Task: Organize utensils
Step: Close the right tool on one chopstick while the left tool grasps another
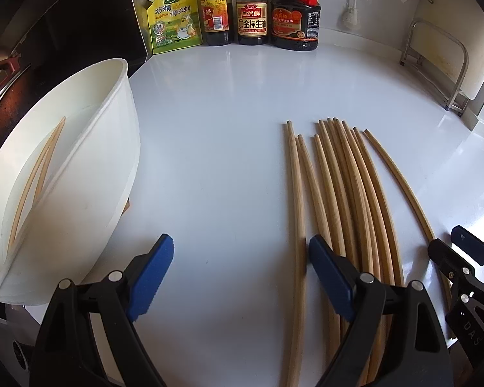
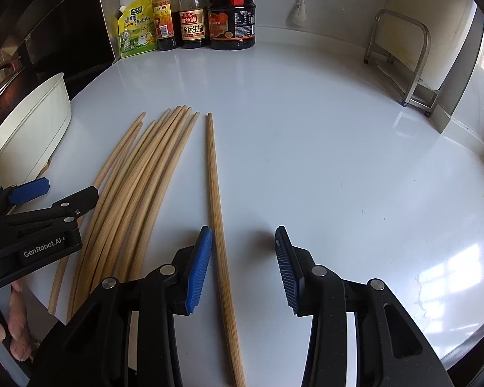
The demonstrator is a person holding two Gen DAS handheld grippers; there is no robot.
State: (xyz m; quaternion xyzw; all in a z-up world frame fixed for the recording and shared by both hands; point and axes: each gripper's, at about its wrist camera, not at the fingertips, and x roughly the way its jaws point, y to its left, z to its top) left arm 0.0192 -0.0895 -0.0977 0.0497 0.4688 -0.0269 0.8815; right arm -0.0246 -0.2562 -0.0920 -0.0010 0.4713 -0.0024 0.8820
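**Ana:** Jaws on both tools stand wide apart with nothing between the pads. On the left gripper (image 1: pixel 240 272), the gap spans bare white bench (image 1: pixel 216 122); the right-hand pad sits over the near ends of the bundle of long tan bamboo chopsticks (image 1: pixel 348 200).

**Ben:** And the right gripper (image 2: pixel 243 269)?

**Ana:** Spread just as wide. One single bamboo chopstick (image 2: pixel 216 213) runs straight ahead just inside its left pad, close to it, not gripped. The bundle fans out further left of those jaws, lying flat on the bench.

**Ben:** Containers?

**Ana:** A tilted white plastic tub (image 1: pixel 80 167) left of the left jaws, mouth facing the camera. Two thin bamboo chopsticks (image 1: pixel 38 177) lean inside it against the wall.

**Ben:** The room?

**Ana:** Glossy white bench with window glare. Far ahead, against the wall: a yellow-green seasoning pouch (image 1: pixel 172 19), two brown-labelled sauce bottles (image 1: pixel 234 13) and a dark soy jug with a red handle (image 1: pixel 295 16). Ahead to the right, a bent steel rack (image 2: pixel 403 61). Ahead to the left, a dark stove area with a pan (image 1: pixel 6 90).
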